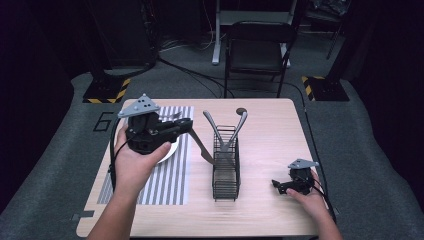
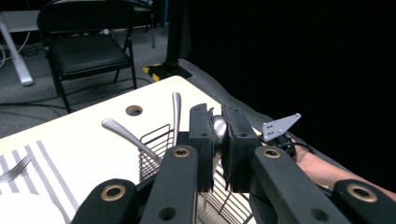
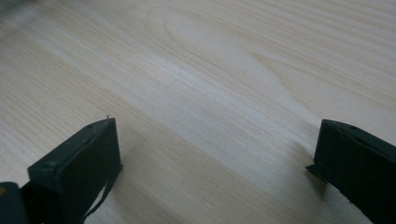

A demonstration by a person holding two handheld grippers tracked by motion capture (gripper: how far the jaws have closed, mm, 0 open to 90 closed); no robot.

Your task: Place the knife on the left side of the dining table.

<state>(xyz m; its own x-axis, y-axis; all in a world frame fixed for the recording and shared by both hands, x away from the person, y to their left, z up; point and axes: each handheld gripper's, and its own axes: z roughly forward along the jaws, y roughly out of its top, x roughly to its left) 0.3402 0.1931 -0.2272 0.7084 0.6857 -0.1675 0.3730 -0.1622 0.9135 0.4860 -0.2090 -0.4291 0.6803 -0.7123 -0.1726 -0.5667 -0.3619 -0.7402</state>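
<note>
Fork (image 2: 14, 169) and white plate (image 1: 169, 150) on striped mat (image 1: 170, 180), left gripper (image 1: 186, 125) clenched on spoon (image 2: 217, 128) beside wire basket (image 1: 226, 170) holding two utensil handles, right gripper (image 1: 278, 185) spread wide, resting low on bare table (image 1: 270, 125).

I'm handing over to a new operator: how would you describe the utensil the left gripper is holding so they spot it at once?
Start at the black wire rack in the middle of the wooden table. Just left of it, the left gripper hangs over the striped mat with a silver utensil clamped in its jaws, slanting down toward the rack. Unlike the two handles standing in the rack, it is held in the air.
</note>
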